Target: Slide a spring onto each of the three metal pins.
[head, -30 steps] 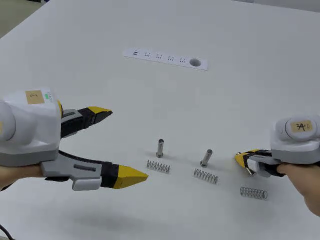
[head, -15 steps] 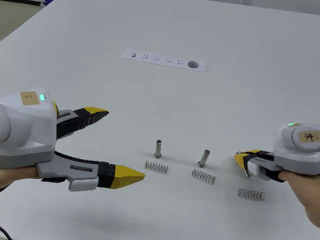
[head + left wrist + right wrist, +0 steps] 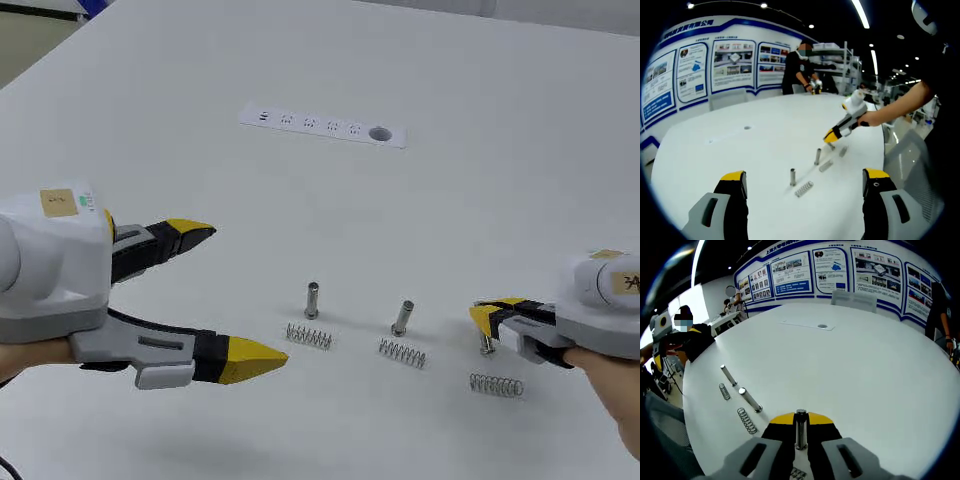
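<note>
Two metal pins (image 3: 312,299) (image 3: 403,317) stand upright on the white table, each with a spring (image 3: 308,336) (image 3: 402,352) lying in front of it. A third spring (image 3: 496,384) lies further right. My right gripper (image 3: 486,320) is shut on the third pin (image 3: 800,427), which stands upright on the table between its yellow tips. In the right gripper view the other two pins (image 3: 728,375) (image 3: 750,399) are off to the left. My left gripper (image 3: 225,293) is open and holds nothing, left of the pins; the left gripper view shows them ahead (image 3: 793,176) (image 3: 817,156).
A white power strip (image 3: 322,125) lies flat on the table (image 3: 450,200) beyond the pins. A person (image 3: 800,65) stands at the far side of the table.
The head camera has shifted a little. The right gripper stays shut on the pin in about the same spot. The left gripper has hardly moved.
</note>
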Motion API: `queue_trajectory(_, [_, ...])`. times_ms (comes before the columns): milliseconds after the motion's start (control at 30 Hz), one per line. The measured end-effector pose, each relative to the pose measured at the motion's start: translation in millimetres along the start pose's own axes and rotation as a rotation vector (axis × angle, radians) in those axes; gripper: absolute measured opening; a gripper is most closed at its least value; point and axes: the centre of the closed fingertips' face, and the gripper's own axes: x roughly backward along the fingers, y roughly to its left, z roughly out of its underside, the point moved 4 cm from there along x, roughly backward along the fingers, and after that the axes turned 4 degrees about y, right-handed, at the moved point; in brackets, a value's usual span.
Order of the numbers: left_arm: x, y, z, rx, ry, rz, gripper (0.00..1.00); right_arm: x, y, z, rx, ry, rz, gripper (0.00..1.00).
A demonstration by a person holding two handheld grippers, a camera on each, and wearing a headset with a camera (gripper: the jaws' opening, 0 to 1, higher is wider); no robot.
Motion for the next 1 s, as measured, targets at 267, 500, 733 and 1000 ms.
queue_trajectory(267, [3.1, -4.4, -4.4, -0.016, 0.001, 0.002, 0.98, 4.3, -0.7, -0.4, 0.003, -0.019, 0.006, 0.08])
queue_trajectory(500, [6.2, -9.1, -7.3, -0.027, 0.003, 0.01, 0.98, 7.6, 0.9, 0.8, 0.017, -0.032, -0.002, 0.08])
queue_trajectory(733, [10.0, -13.4, -7.6, -0.029, 0.005, 0.012, 0.98, 13.5, 3.2, 6.0, 0.109, -0.068, 0.006, 0.08])
queue_trajectory(1000, [10.8, -15.6, -8.8, -0.034, 0.011, 0.013, 0.98, 19.9, 3.3, 12.9, 0.11, -0.114, -0.014, 0.09])
